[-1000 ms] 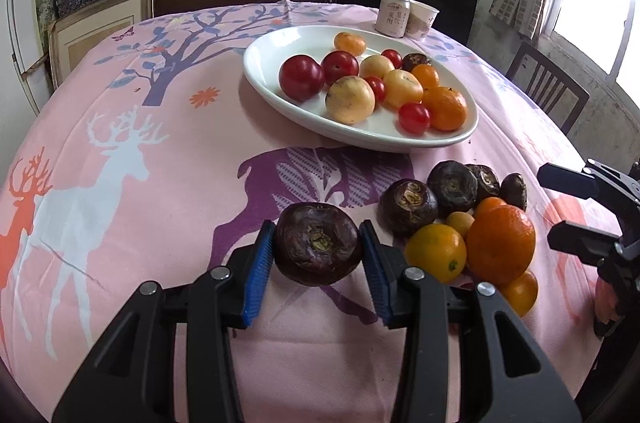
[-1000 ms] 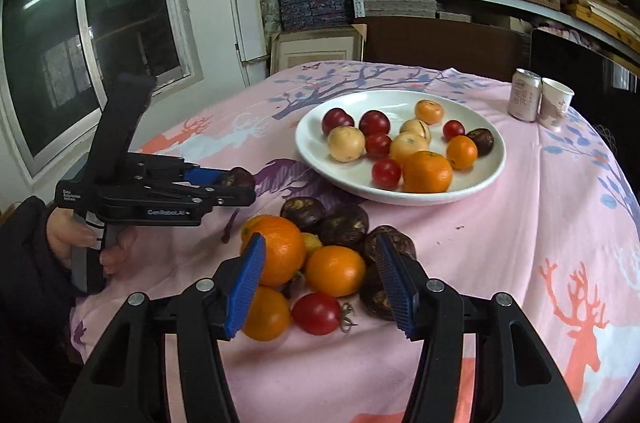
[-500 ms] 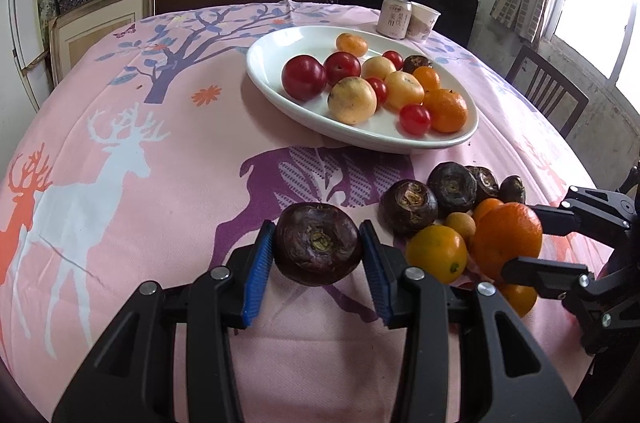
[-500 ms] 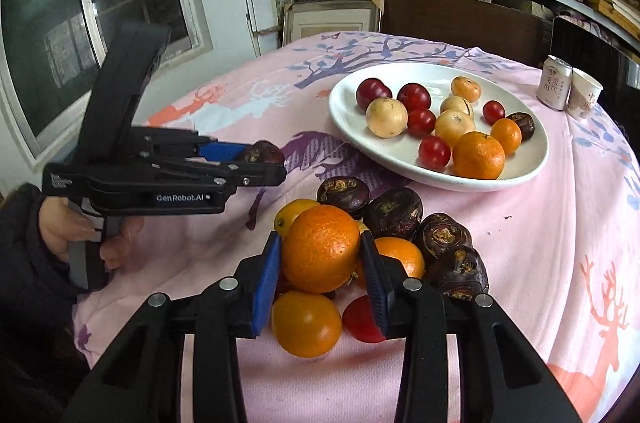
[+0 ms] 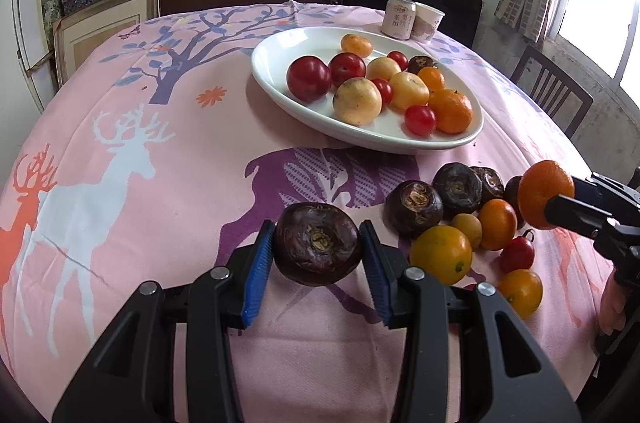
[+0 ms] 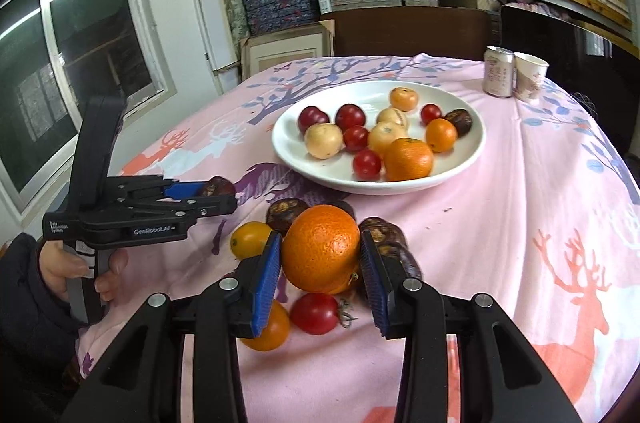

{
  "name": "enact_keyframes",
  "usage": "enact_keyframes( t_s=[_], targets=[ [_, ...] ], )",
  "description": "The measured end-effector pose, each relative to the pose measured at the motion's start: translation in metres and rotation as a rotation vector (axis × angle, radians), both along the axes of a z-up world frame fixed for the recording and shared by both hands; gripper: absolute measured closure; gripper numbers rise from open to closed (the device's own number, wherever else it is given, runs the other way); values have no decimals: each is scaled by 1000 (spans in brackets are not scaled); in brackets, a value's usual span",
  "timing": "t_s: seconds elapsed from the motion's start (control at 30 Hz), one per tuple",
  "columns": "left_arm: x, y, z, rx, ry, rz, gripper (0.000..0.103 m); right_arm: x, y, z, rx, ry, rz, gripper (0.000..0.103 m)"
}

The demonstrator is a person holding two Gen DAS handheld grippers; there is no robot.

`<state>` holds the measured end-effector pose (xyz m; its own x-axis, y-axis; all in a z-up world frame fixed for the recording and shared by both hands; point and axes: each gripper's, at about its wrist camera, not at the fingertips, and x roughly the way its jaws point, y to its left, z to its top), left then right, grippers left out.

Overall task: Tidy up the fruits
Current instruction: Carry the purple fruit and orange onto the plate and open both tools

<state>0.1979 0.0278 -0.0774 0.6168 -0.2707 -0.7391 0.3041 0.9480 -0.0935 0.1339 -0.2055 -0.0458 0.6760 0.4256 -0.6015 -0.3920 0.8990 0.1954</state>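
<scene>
Left gripper [image 5: 318, 251] clamps dark water chestnut [image 5: 318, 249]: firm, light. Right gripper [image 6: 320, 271] clamps orange [image 6: 322, 249]: heavier, round, slip-prone; hold at widest girth.

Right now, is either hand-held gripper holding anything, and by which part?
Left hand-held gripper clamps a dark water chestnut across its sides. Right hand-held gripper clamps a large orange across its sides.

Bare pink deer-print desk [image 5: 120, 183] fills the frame's left; the white oval fruit plate [image 5: 276, 79] and loose fruit pile [image 5: 460, 223] crowd the right.
</scene>
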Motion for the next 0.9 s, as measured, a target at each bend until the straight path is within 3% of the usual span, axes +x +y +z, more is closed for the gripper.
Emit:
enact_keyframes(
  t_s=[0.27, 0.5, 0.7, 0.9],
  targets=[
    [-1, -1, -1, 31, -10, 29, 61, -3, -23, 3, 2, 6, -84, 63],
    [-7, 8, 9, 4, -47, 58, 61, -13, -43, 17, 4, -28, -130, 63],
    [-13, 9, 44, -34, -107, 41, 61, -11, -69, 41, 4, -76, -178, 63],
    [6, -7, 88, -53, -169, 9, 61, 10, -90, 70, 34, -133, -221, 63]
  ],
)
